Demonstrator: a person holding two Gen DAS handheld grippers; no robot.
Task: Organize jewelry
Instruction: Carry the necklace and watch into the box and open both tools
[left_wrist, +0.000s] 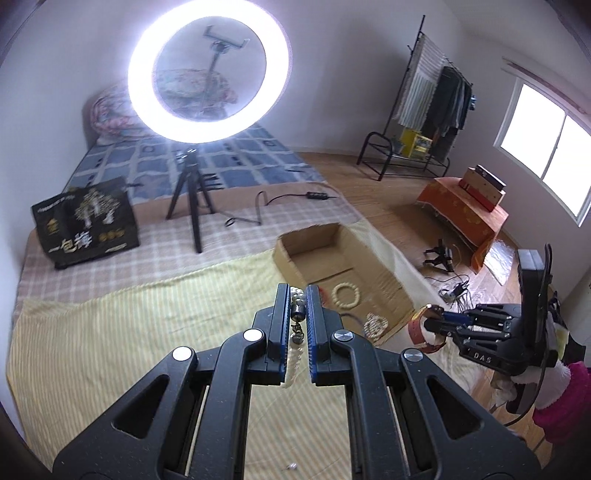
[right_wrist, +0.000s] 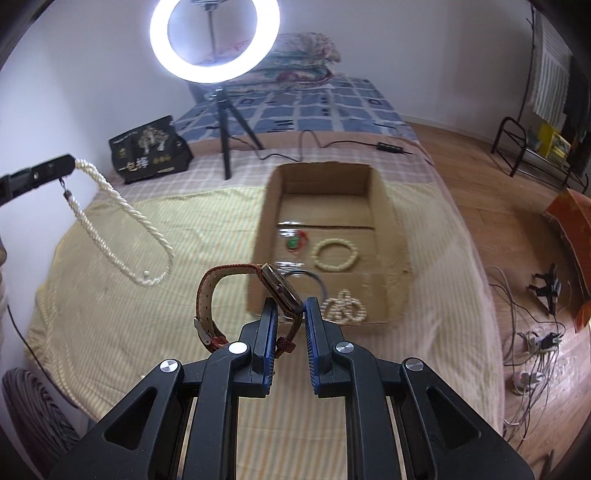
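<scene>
The left gripper (left_wrist: 297, 295) is squeezed tight on a pearl rope (right_wrist: 122, 221) near its clasp; the rope hangs down in a long loop over the yellow cloth (right_wrist: 129, 314). The right gripper (right_wrist: 290, 308) pinches a watch (right_wrist: 282, 290), face on edge, red strap curling left, just before the box (right_wrist: 384, 221)

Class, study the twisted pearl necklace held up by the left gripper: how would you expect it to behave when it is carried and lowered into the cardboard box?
The pearl necklace droops in a long loop from the left gripper, so it is probably floppy and will likely swing. Lowered into the cardboard box, it should pile loosely rather than stand. Its beads look smooth, so it may slip in the grip.
</scene>
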